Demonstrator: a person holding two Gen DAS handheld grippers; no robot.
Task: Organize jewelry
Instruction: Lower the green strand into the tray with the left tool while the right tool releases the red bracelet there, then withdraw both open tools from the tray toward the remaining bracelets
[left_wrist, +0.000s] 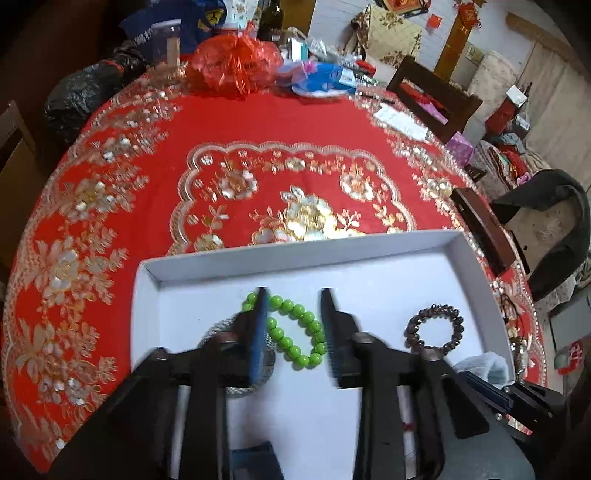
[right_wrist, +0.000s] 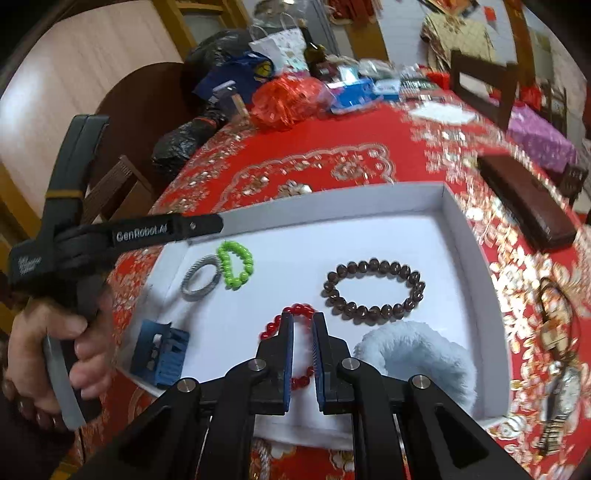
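Observation:
A white shallow box (left_wrist: 369, 243) (right_wrist: 458, 218) sits on the red tablecloth. In it lie a green bead bracelet (left_wrist: 295, 332) (right_wrist: 234, 264), a silver mesh bangle (left_wrist: 221, 326) (right_wrist: 199, 282), a dark brown bead bracelet (left_wrist: 434, 325) (right_wrist: 373, 291), a red bead bracelet (right_wrist: 295, 310) and a fluffy pale blue band (right_wrist: 417, 354). My left gripper (left_wrist: 293, 295) is open, its jaws astride the green bracelet. My right gripper (right_wrist: 303, 319) hovers with a narrow gap over the red bracelet; I cannot tell whether it grips it.
More jewelry and a watch (right_wrist: 561, 387) lie on the cloth right of the box. A dark wooden case (right_wrist: 528, 199) lies at the right. A blue clip (right_wrist: 159, 352) rests at the box's left edge. Bags, a bottle and clutter (left_wrist: 236, 62) crowd the far table edge.

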